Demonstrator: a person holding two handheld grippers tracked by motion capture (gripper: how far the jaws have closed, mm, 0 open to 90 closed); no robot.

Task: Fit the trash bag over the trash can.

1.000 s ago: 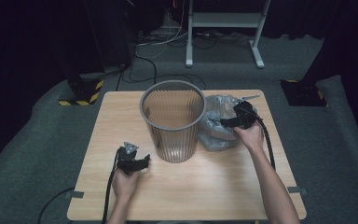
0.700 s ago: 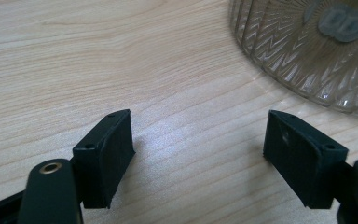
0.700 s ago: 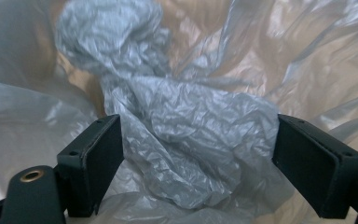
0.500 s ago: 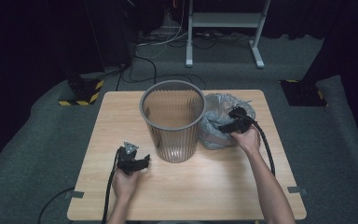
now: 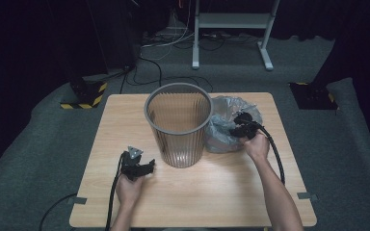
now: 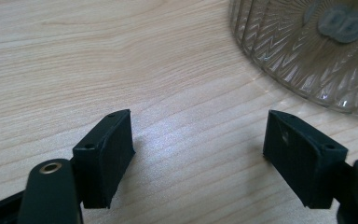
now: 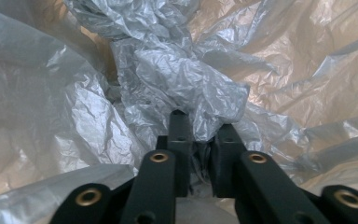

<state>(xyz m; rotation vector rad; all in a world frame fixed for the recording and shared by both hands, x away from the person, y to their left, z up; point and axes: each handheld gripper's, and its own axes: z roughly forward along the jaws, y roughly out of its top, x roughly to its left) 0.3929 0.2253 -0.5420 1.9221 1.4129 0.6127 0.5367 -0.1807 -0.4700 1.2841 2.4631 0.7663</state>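
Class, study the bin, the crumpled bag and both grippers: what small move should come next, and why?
Probably lift the right gripper a little. It has just closed and its fingers pinch a fold of the grey plastic bag, which lies crumpled beside the waste bin. The left gripper waits open.

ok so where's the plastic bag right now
In the high view the crumpled plastic bag lies on the table's right side, against the ribbed bin, with the right gripper pinching a fold.
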